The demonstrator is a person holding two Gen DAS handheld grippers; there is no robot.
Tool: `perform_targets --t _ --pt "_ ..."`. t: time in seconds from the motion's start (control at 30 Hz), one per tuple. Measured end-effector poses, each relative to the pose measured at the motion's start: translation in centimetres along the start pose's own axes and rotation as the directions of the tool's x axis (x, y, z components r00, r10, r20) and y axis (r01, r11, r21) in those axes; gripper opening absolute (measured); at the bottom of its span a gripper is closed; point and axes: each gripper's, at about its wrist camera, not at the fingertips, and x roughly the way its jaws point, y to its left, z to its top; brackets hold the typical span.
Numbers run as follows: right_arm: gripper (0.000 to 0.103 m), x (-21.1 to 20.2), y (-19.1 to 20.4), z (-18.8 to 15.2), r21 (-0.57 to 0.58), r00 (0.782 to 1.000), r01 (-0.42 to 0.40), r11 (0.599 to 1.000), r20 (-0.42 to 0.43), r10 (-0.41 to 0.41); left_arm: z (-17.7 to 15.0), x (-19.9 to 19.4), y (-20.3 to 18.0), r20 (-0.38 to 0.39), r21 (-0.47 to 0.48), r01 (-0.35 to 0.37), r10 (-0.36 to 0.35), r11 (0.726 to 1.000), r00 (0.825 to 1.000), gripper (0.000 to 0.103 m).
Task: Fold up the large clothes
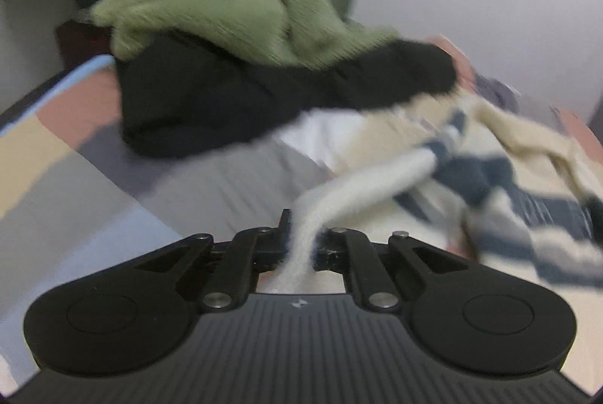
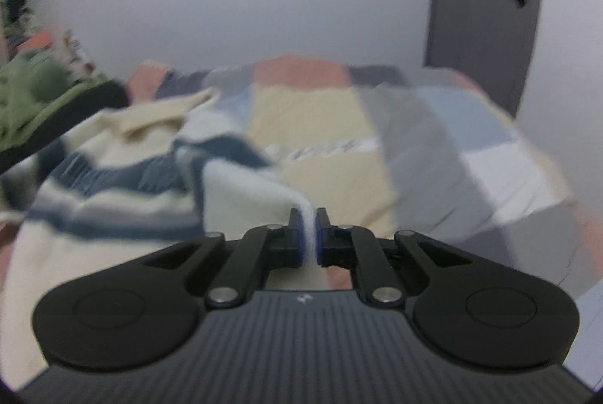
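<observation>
**Striped sweater pinched at two points over the patchwork bed**

Left gripper [image 1: 301,238] is clamped on a cream strand of the striped sweater [image 1: 490,185]; the cloth runs from the jaws up and to the right of that view, toward the garment's bulk. Right gripper [image 2: 309,234] is likewise closed, its blue pads [image 2: 299,234] pressing a cream edge of the same sweater [image 2: 124,170], whose body lies to the left and ahead. The garment therefore spans between the two tools, its long axis running roughly from one grip to the other across the quilt [image 2: 433,140], rumpled rather than flat. Neither hand is clearly nearer. Beyond it sit a green knit [image 1: 226,0] and a black garment [image 1: 226,95], piled together.
</observation>
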Motion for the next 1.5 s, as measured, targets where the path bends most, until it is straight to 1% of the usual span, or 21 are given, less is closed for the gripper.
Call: perform_targets --t 0.1,0.17,0.27,0.3,0.4,0.5,0.6,0.63,0.73,0.87,0.9,0.93,1.0,1.03,1.07,1.1,1.13,1.2,1.27,1.43,1.5 --pt "0.009 1.5 -3.2 3.0 -0.012 0.996 0.078 0.997 0.033 -0.077 3.4 1.4 1.4 0.026 -0.009 -0.049 0.049 0.999 0.998 0.008" --pt "0.009 2.9 -5.6 4.9 0.003 0.992 0.119 0.993 0.052 -0.119 5.4 2.5 2.0 0.049 -0.009 -0.076 0.076 0.997 0.996 0.008" --pt "0.009 5.3 -9.3 7.2 0.064 0.983 0.166 0.984 0.074 -0.171 7.8 4.6 2.9 0.076 -0.013 -0.096 0.096 0.995 0.992 0.008" --pt "0.009 6.3 -10.5 7.8 0.095 0.979 0.179 0.979 0.081 -0.187 8.4 5.5 3.1 0.078 -0.004 -0.108 0.108 0.994 0.991 0.008" --pt "0.009 9.7 -13.5 8.8 0.161 0.97 0.222 0.962 0.066 -0.235 9.5 8.6 4.1 0.066 0.004 -0.147 0.147 0.989 0.987 0.008" --pt "0.009 13.9 -16.0 8.2 0.168 0.954 0.286 0.944 0.048 -0.297 9.4 11.9 5.6 0.024 -0.023 -0.169 0.17 0.985 0.985 0.008" --pt "0.009 18.3 -18.3 6.6 0.181 0.944 0.328 0.927 -0.025 -0.329 9.0 14.6 6.5 0.012 0.002 -0.181 0.181 0.983 0.983 0.009" --pt "0.009 19.6 -19.0 5.9 0.192 0.943 0.332 0.923 -0.041 -0.331 8.9 15.4 6.7 0.007 0.005 -0.184 0.184 0.983 0.983 0.009" --pt "0.01 22.2 -19.7 4.1 0.213 0.947 0.319 0.924 -0.035 -0.319 8.5 17.4 6.9 -0.016 0.0 -0.192 0.192 0.981 0.981 0.009" --pt "0.011 24.0 -19.6 2.5 0.204 0.947 0.321 0.925 -0.064 -0.314 8.1 18.1 7.0 -0.007 -0.01 -0.193 0.193 0.981 0.981 0.009" --pt "0.011 24.1 -19.6 2.4 0.213 0.948 0.318 0.924 -0.065 -0.312 8.1 18.0 7.0 -0.003 -0.017 -0.192 0.192 0.981 0.981 0.009" --pt "0.012 23.8 -19.5 2.4 0.226 0.95 0.313 0.922 -0.06 -0.308 7.9 17.7 6.8 0.003 -0.013 -0.193 0.193 0.981 0.981 0.012" --pt "0.02 23.1 -19.4 2.7 0.252 0.953 0.302 0.919 -0.058 -0.297 6.9 16.2 6.1 0.012 0.021 -0.189 0.189 0.982 0.982 0.022" --pt "0.038 22.6 -19.2 2.8 0.267 0.955 0.296 0.917 -0.064 -0.289 6.5 15.6 5.8 0.014 0.039 -0.181 0.181 0.983 0.983 0.039" --pt "0.058 22.0 -18.9 3.0 0.277 0.957 0.291 0.915 -0.073 -0.282 6.1 14.9 5.5 0.015 0.048 -0.176 0.175 0.983 0.984 0.053" --pt "0.064 21.2 -18.5 3.2 0.282 0.958 0.286 0.916 -0.074 -0.276 5.7 14.0 5.1 0.018 0.054 -0.175 0.175 0.983 0.984 0.056" --pt "0.066 20.2 -18.0 3.4 0.285 0.961 0.277 0.918 -0.065 -0.27 5.3 13.1 4.7 0.023 0.063 -0.169 0.168 0.984 0.986 0.057" --pt "0.066 18.5 -16.9 3.9 0.302 0.968 0.248 0.92 -0.041 -0.248 4.7 11.6 3.7 0.006 0.093 -0.166 0.166 0.982 0.986 0.057" --pt "0.066 16.6 -15.6 4.5 0.32 0.976 0.216 0.922 -0.046 -0.213 4.3 9.4 2.7 0.016 0.103 -0.152 0.151 0.983 0.988 0.057" --pt "0.066 10.2 -10.8 6.3 0.327 0.991 0.121 0.937 0.009 -0.131 3.3 2.7 -0.6 0.055 0.134 -0.052 0.045 0.99 0.997 0.057" --pt "0.066 7.1 -8.5 6.9 0.322 0.996 0.067 0.944 0.04 -0.084 2.9 0.0 -2.0 0.062 0.13 0.006 -0.014 0.991 0.998 0.057"
